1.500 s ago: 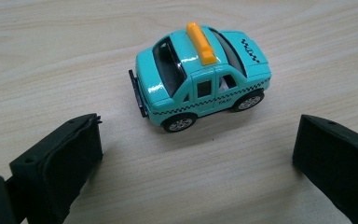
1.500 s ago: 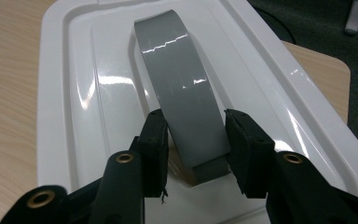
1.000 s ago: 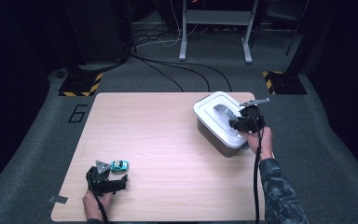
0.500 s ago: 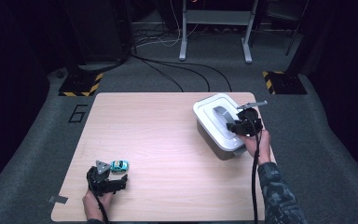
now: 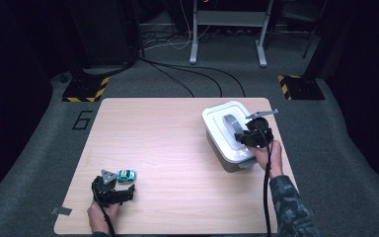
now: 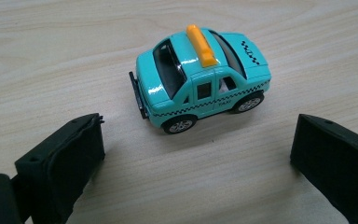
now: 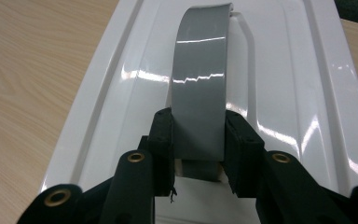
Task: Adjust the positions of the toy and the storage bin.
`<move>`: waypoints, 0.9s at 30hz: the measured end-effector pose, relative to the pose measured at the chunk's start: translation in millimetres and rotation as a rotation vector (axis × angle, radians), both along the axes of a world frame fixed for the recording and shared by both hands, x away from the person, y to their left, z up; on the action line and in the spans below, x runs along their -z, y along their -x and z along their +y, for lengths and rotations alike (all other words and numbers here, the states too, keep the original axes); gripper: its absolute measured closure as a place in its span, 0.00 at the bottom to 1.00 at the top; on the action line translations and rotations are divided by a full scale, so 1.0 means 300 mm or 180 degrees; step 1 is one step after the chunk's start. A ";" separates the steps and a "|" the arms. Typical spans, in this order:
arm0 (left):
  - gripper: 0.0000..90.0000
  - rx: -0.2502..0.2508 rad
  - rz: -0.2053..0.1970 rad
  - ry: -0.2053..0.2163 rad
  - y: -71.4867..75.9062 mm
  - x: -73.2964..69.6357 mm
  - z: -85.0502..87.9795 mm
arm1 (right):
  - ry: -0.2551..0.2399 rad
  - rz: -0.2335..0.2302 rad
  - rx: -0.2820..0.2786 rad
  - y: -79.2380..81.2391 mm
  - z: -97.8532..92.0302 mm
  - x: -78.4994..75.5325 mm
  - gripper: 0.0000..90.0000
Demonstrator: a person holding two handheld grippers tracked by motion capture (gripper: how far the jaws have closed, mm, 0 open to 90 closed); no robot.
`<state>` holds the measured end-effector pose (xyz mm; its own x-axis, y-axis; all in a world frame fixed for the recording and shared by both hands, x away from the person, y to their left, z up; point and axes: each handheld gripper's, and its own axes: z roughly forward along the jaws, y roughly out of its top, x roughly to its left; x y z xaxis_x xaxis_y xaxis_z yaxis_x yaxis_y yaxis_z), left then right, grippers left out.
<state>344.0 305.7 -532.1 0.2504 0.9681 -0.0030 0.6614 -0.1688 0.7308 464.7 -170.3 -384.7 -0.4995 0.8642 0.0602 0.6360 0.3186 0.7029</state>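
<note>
Setting: a dim room with grey carpet, black cables (image 5: 187, 74) trailing across the floor behind the table, a grey metal stand (image 5: 227, 29) at the far side, two black-and-yellow striped floor blocks (image 5: 85, 90) flanking the table's far corners, and a dark figure "6" (image 5: 81, 120) marked on the carpet at the table's left. Surface: a light wooden table (image 5: 172, 148) with rounded corners, a strip of grey tape (image 5: 60, 211) at its near left corner. Item one, right gripper (image 7: 198, 140): jaws clenched on the grey handle (image 7: 200, 88) of the white lid (image 5: 217, 121), pads pressing both sides of the handle's near end; the jaws have just been closing, with the handle between them. In the high view the right gripper (image 5: 249, 133) lies over the lid, the hand (image 5: 269, 155) and camouflage-patterned sleeve (image 5: 288, 205) reaching in from the near right edge. The lid sits on a grey box (image 5: 224, 160) at the table's right side, set at a slant to the edge. Item two, left gripper (image 6: 196, 154): jaws spread wide apart, resting low over the wood, gripping nothing. A turquoise toy taxi (image 6: 200, 77) with an orange roof sign stands on its wheels just beyond the jaws, apart from both. In the high view the toy taxi (image 5: 126, 175) stands near the table's near left corner, just beside the left gripper (image 5: 112, 188).
</note>
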 end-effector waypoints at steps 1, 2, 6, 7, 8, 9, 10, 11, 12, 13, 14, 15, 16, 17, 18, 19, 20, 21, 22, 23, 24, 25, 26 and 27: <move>0.03 0.0002 0.0001 -0.0002 0.000 0.000 0.000 | 0.0002 0.0000 -0.0003 0.003 0.003 0.000 0.74; 0.03 0.0001 0.0000 -0.0002 0.000 0.000 0.000 | -0.0022 0.0010 0.0001 0.008 0.008 0.000 0.74; 0.03 -0.0005 0.0004 -0.0001 0.000 0.000 0.000 | -0.0019 -0.0011 -0.0059 0.025 0.023 0.001 0.75; 0.03 -0.0006 0.0012 0.0001 0.001 -0.001 -0.001 | 0.0001 -0.0018 -0.0074 0.030 0.025 0.001 0.75; 0.03 -0.0006 0.0012 0.0001 0.001 -0.001 0.000 | 0.0001 -0.0023 -0.0090 0.035 0.029 0.001 0.75; 0.03 -0.0007 0.0011 0.0003 0.001 -0.001 -0.001 | 0.0004 -0.0036 -0.0120 0.039 0.032 0.002 0.75; 0.03 -0.0008 0.0011 0.0002 0.001 -0.001 -0.001 | 0.0000 -0.0027 -0.0116 0.045 0.036 0.002 0.75; 0.03 -0.0008 0.0013 0.0003 0.001 -0.001 -0.001 | 0.0013 -0.0043 -0.0155 0.049 0.037 0.002 0.75; 0.03 -0.0010 0.0012 0.0004 0.001 -0.001 -0.001 | 0.0000 -0.0023 -0.0147 0.057 0.041 0.002 0.75; 0.03 -0.0012 0.0013 0.0005 0.001 -0.001 -0.001 | 0.0008 -0.0046 -0.0176 0.059 0.041 0.002 0.75; 0.03 -0.0013 0.0012 0.0005 0.001 -0.001 -0.001 | 0.0011 -0.0045 -0.0200 0.064 0.043 0.003 0.75; 0.03 -0.0010 0.0014 0.0002 0.001 -0.001 -0.001 | 0.0001 -0.0046 -0.0210 0.070 0.046 0.003 0.75; 0.03 -0.0013 0.0011 0.0006 0.001 -0.001 -0.001 | 0.0011 -0.0059 -0.0234 0.073 0.047 0.004 0.75; 0.03 -0.0011 0.0014 0.0001 0.001 -0.001 -0.001 | 0.0017 -0.0050 -0.0253 0.077 0.047 0.004 0.75; 0.03 -0.0014 0.0012 0.0005 0.001 -0.001 -0.001 | 0.0011 -0.0035 -0.0254 0.084 0.050 0.003 0.75; 0.03 -0.0012 0.0013 0.0002 0.001 -0.001 -0.001 | 0.0018 -0.0052 -0.0277 0.085 0.050 0.004 0.75; 0.03 -0.0013 0.0012 0.0003 0.001 -0.001 -0.001 | -0.0007 -0.0040 -0.0258 0.089 0.054 0.004 0.75; 0.03 -0.0012 0.0014 0.0001 0.001 -0.001 -0.001 | 0.0002 -0.0046 -0.0272 0.091 0.055 0.004 0.75; 0.03 -0.0012 0.0013 0.0002 0.001 -0.001 -0.001 | 0.0001 -0.0046 -0.0272 0.094 0.057 0.004 0.75; 0.03 -0.0012 0.0013 0.0000 0.001 -0.001 -0.001 | 0.0008 -0.0042 -0.0280 0.096 0.058 0.003 0.75; 0.03 -0.0013 0.0013 0.0001 0.001 -0.001 -0.001 | 0.0017 -0.0041 -0.0278 0.097 0.059 0.003 0.75; 0.03 -0.0011 0.0010 -0.0001 0.001 -0.001 -0.001 | 0.0023 -0.0043 -0.0274 0.097 0.060 0.002 0.74; 0.03 -0.0012 0.0010 0.0000 0.001 -0.001 -0.001 | 0.0028 -0.0037 -0.0267 0.097 0.060 0.001 0.74; 0.03 -0.0010 0.0011 -0.0001 0.001 -0.001 -0.001 | 0.0034 -0.0043 -0.0260 0.095 0.061 0.001 0.74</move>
<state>343.7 305.4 -531.9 0.2472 0.9690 -0.0036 0.6644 -0.1668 0.7285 436.2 -151.8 -384.9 -0.5691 0.8211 0.0440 0.5980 0.3766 0.7075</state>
